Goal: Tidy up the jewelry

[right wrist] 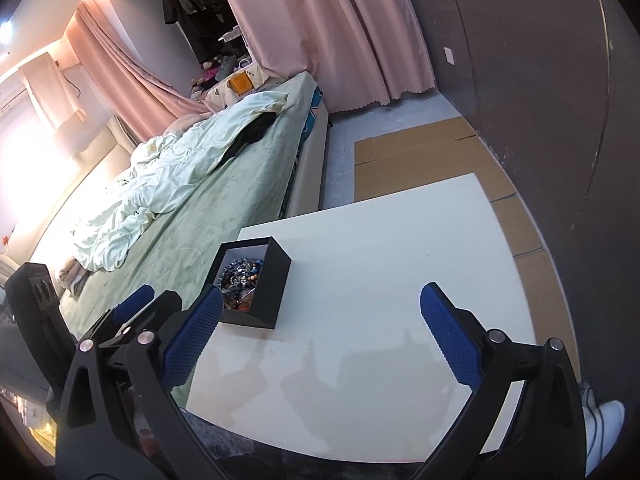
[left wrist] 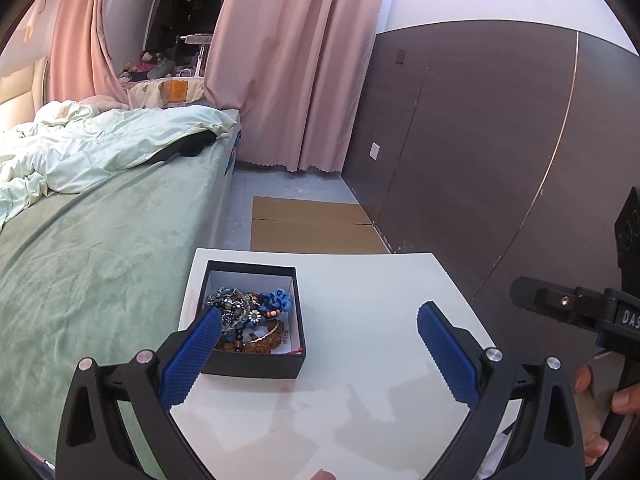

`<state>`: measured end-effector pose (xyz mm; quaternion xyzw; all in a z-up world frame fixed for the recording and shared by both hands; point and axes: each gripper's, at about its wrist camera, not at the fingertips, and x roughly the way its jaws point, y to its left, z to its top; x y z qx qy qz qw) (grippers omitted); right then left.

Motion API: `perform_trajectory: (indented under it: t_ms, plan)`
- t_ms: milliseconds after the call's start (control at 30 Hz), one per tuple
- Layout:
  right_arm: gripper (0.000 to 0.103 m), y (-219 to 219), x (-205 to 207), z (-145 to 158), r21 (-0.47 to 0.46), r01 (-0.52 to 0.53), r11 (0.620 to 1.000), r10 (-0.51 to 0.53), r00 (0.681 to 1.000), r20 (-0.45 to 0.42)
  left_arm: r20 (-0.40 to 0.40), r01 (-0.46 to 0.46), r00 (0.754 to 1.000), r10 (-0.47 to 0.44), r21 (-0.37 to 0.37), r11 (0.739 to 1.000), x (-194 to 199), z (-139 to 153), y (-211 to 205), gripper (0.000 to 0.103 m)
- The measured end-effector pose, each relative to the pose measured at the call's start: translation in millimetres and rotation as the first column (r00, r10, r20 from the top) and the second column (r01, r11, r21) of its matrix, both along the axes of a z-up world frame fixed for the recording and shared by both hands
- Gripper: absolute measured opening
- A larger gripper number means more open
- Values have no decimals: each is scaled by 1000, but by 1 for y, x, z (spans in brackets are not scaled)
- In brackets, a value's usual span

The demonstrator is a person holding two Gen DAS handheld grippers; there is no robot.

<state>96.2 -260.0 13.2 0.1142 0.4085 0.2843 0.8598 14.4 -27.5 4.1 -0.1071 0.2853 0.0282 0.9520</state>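
A small black box [left wrist: 256,364] with a white lining stands at the left side of the white table [left wrist: 360,400]. It holds a tangle of jewelry [left wrist: 248,316]: blue, brown and silver beaded pieces. My left gripper [left wrist: 320,328] is open and empty above the table, its left finger [left wrist: 192,360] over the box's near left corner. In the right wrist view the box [right wrist: 264,296] sits left of centre with the jewelry [right wrist: 240,280] inside. My right gripper [right wrist: 320,316] is open and empty above the table [right wrist: 380,280].
A bed [left wrist: 80,260] with a green cover and pale quilt runs along the table's left. Flat cardboard [left wrist: 312,224] lies on the floor beyond. A dark wall panel [left wrist: 480,140] stands to the right, pink curtains [left wrist: 296,60] at the back.
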Motion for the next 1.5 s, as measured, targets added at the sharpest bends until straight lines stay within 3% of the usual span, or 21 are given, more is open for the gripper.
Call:
perform_trajectory:
  t_ms: [667,1500]
  plan:
    - [98,0,-5,-5,-54,3,999,-3,1000,1,30,-17,999,17,4,1000,-4,4,-3,95]
    - [98,1,-3,-4,-41,11,999,-12,1000,-11,47,-28,999,27,16,999,-12,9,-1,95]
